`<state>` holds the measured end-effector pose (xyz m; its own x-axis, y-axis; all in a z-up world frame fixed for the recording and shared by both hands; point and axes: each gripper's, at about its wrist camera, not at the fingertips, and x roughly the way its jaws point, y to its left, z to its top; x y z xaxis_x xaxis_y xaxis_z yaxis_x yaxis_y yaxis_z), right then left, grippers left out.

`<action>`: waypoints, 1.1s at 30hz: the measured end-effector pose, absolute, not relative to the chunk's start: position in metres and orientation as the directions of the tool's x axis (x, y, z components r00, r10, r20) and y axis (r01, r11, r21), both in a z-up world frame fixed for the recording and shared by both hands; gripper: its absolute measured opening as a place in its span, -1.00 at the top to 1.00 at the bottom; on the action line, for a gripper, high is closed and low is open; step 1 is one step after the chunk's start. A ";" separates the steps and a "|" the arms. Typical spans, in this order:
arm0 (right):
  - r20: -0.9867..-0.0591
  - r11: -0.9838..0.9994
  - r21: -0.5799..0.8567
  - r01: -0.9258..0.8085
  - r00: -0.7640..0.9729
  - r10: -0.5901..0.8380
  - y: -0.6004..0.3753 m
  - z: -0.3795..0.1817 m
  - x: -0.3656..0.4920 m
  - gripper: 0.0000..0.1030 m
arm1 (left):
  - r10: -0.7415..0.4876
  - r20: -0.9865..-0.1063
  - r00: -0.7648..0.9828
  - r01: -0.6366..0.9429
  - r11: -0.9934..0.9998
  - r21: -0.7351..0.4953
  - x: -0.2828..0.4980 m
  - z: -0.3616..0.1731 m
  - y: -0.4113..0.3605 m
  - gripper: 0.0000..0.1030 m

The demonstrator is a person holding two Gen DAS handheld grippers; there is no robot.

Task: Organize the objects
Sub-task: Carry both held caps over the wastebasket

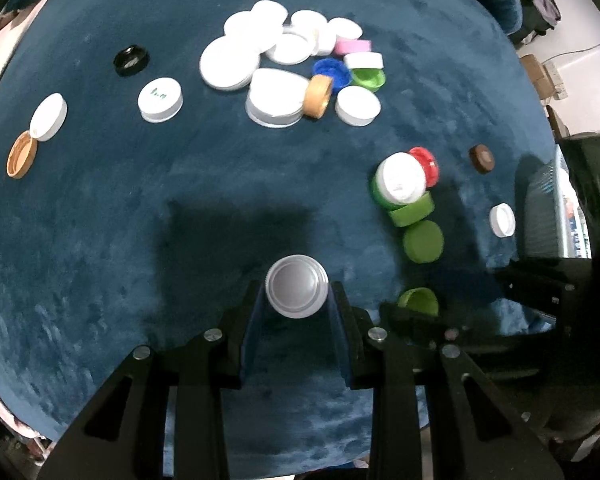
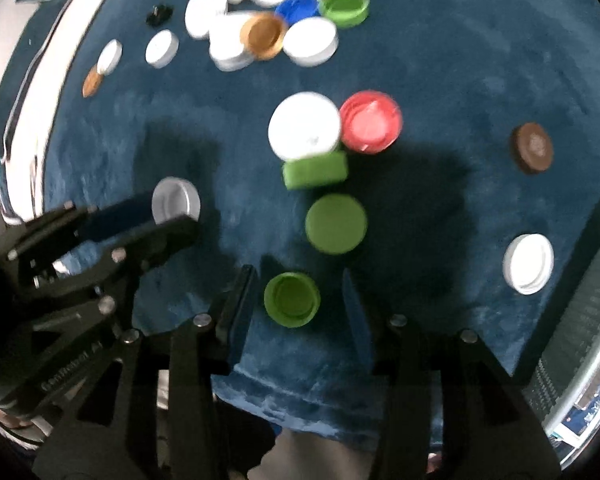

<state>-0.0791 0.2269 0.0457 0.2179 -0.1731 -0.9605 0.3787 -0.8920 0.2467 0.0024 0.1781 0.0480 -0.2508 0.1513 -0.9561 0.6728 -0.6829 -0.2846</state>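
Roughly midway, by my judgement: green lids cluster toward the blue cloth's right edge, while a mixed pile waits at its far edge. Left gripper clasps a grey cap near the cloth's near edge. Right gripper stands released around an upturned green cap.

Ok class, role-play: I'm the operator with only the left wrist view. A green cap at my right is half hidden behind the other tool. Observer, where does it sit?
Observer: The green cap lies between the right tool's open fingers, with a gap on each side.
Operator: Which way up? My left tool is holding the grey cap.
Observer: Hollow side up.
Operator: And the lone white cap far right?
Observer: That white cap is hollow side up too.
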 end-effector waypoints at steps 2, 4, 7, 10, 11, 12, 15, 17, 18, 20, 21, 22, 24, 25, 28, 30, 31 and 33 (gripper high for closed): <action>-0.965 -0.876 0.223 0.428 0.222 -0.137 0.219 0.041 -0.075 0.10 | 0.165 -0.953 -0.252 0.679 -0.672 -0.296 0.003 0.045 0.176 0.37; -0.974 -0.855 0.191 0.483 0.202 -0.103 0.211 0.040 -0.072 0.16 | 0.166 -0.953 -0.253 0.679 -0.671 -0.297 0.002 0.045 0.176 0.37; -0.977 -0.848 0.186 0.496 0.182 -0.108 0.211 0.044 -0.073 0.40 | 0.164 -0.950 -0.267 0.675 -0.671 -0.306 0.001 0.049 0.176 0.37; -0.971 -0.858 0.235 0.456 0.155 -0.184 0.218 0.058 -0.079 0.40 | 0.158 -0.945 -0.286 0.670 -0.672 -0.315 0.000 0.056 0.177 0.37; -0.968 -0.860 0.248 0.447 0.145 -0.204 0.221 0.063 -0.081 0.40 | 0.157 -0.942 -0.296 0.668 -0.671 -0.322 -0.001 0.059 0.176 0.37; -0.963 -0.862 0.269 0.430 0.129 -0.236 0.225 0.069 -0.082 0.40 | 0.156 -0.940 -0.304 0.665 -0.671 -0.326 -0.002 0.062 0.177 0.37; -0.951 -0.872 0.303 0.385 0.064 -0.303 0.237 0.087 -0.089 0.40 | 0.143 -0.933 -0.331 0.656 -0.675 -0.336 -0.005 0.077 0.177 0.37; -0.945 -0.882 0.313 0.352 0.020 -0.328 0.244 0.096 -0.090 0.40 | 0.126 -0.930 -0.346 0.650 -0.683 -0.334 -0.008 0.087 0.179 0.37; -0.940 -0.888 0.321 0.329 -0.005 -0.341 0.250 0.101 -0.092 0.40 | 0.118 -0.927 -0.355 0.646 -0.686 -0.335 -0.009 0.092 0.180 0.37; -0.934 -0.896 0.327 0.300 -0.042 -0.355 0.265 0.108 -0.094 0.40 | 0.109 -0.923 -0.368 0.639 -0.692 -0.336 -0.015 0.100 0.181 0.37; -0.928 -0.898 0.336 0.284 -0.060 -0.367 0.273 0.112 -0.096 0.40 | 0.105 -0.921 -0.375 0.634 -0.696 -0.337 -0.017 0.104 0.182 0.37; -0.922 -0.900 0.346 0.266 -0.082 -0.379 0.275 0.113 -0.094 0.40 | 0.101 -0.919 -0.380 0.631 -0.698 -0.338 -0.018 0.108 0.184 0.37; -0.909 -0.899 0.361 0.247 -0.124 -0.399 0.286 0.120 -0.094 0.40 | 0.095 -0.915 -0.392 0.620 -0.708 -0.339 -0.023 0.117 0.187 0.37; -0.903 -0.900 0.369 0.232 -0.140 -0.406 0.293 0.126 -0.096 0.40 | 0.093 -0.913 -0.396 0.616 -0.711 -0.339 -0.024 0.120 0.188 0.37; -0.886 -0.904 0.388 0.181 -0.196 -0.420 0.309 0.133 -0.098 0.40 | 0.094 -0.907 -0.411 0.595 -0.726 -0.345 -0.035 0.130 0.197 0.37; -0.875 -0.901 0.406 0.150 -0.222 -0.431 0.327 0.140 -0.099 0.40 | 0.096 -0.904 -0.417 0.584 -0.734 -0.347 -0.040 0.134 0.203 0.37; -0.870 -0.902 0.411 0.133 -0.237 -0.432 0.336 0.142 -0.098 0.40 | 0.096 -0.902 -0.420 0.577 -0.739 -0.348 -0.043 0.137 0.206 0.36; -0.865 -0.903 0.416 0.106 -0.262 -0.429 0.353 0.148 -0.096 0.40 | 0.100 -0.898 -0.428 0.563 -0.748 -0.351 -0.050 0.142 0.213 0.37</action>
